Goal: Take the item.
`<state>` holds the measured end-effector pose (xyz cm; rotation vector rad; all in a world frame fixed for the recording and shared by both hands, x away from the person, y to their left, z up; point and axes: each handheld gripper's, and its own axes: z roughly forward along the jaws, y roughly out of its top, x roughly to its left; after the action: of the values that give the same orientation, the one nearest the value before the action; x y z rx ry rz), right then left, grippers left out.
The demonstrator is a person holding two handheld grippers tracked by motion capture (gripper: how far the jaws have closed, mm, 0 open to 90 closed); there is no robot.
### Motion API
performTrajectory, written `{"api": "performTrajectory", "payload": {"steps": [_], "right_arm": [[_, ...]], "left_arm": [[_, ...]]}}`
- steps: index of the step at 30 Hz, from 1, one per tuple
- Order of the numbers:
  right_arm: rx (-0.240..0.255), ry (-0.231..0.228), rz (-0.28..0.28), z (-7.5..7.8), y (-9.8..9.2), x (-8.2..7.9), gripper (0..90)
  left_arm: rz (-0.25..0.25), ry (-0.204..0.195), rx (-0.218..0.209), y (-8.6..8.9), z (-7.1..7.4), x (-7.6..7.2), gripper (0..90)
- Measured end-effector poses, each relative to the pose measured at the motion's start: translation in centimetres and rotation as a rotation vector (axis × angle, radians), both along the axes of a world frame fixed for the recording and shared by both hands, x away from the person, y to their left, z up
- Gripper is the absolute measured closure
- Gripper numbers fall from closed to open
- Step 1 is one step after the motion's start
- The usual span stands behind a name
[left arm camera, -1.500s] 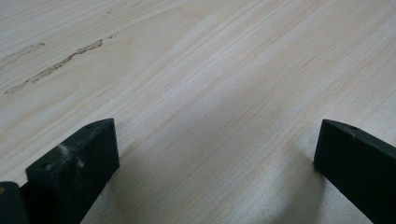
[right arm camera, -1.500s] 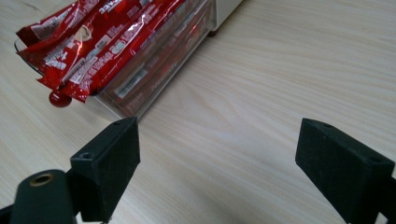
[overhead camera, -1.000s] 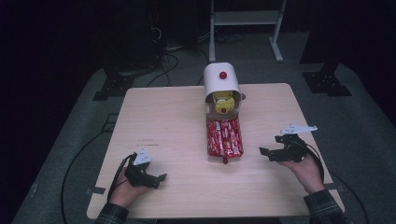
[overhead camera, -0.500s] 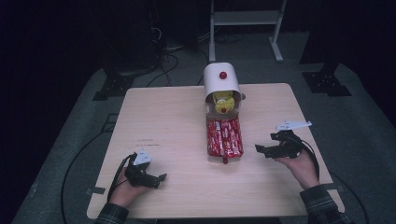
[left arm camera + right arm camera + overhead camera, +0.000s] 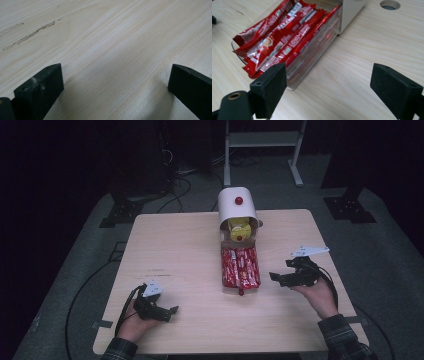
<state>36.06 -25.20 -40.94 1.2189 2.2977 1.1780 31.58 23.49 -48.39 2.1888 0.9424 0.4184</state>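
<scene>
A white round-topped container (image 5: 235,210) with a red knob stands at the middle back of the wooden table (image 5: 175,250), with yellow packets (image 5: 239,226) in its open front. Its clear drawer (image 5: 312,60) is pulled out towards me and holds several red packets (image 5: 240,266) (image 5: 282,37). My right gripper (image 5: 277,280) (image 5: 329,87) hovers open just right of the drawer, pointing at its side, with nothing between the jaws. My left gripper (image 5: 171,314) (image 5: 115,85) rests low near the front left of the table, open over bare wood.
A small round hole (image 5: 390,4) is cut in the tabletop beside the container. A white metal stand (image 5: 260,150) and cables lie on the dark floor beyond the table. A cable trails off the table's edge from each gripper.
My right gripper has shifted a little to the left, closer to the drawer's side. The left gripper and the drawer have stayed where they were.
</scene>
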Motion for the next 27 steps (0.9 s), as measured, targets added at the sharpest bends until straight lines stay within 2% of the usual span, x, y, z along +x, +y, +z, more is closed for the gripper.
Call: {"api": "performTrajectory", "payload": {"steps": [10, 27], "right_arm": [[0.005, 0.013, 0.006, 0.0, 0.5, 0.3, 13.0], [0.022, -0.002, 0.029, 0.5, 2.5, 1.3, 13.0]], "left_arm": [[0.0, 0.0, 0.001, 0.0, 0.0, 0.0, 0.0], [0.001, 0.0, -0.002, 0.0, 0.0, 0.0, 0.0]]}}
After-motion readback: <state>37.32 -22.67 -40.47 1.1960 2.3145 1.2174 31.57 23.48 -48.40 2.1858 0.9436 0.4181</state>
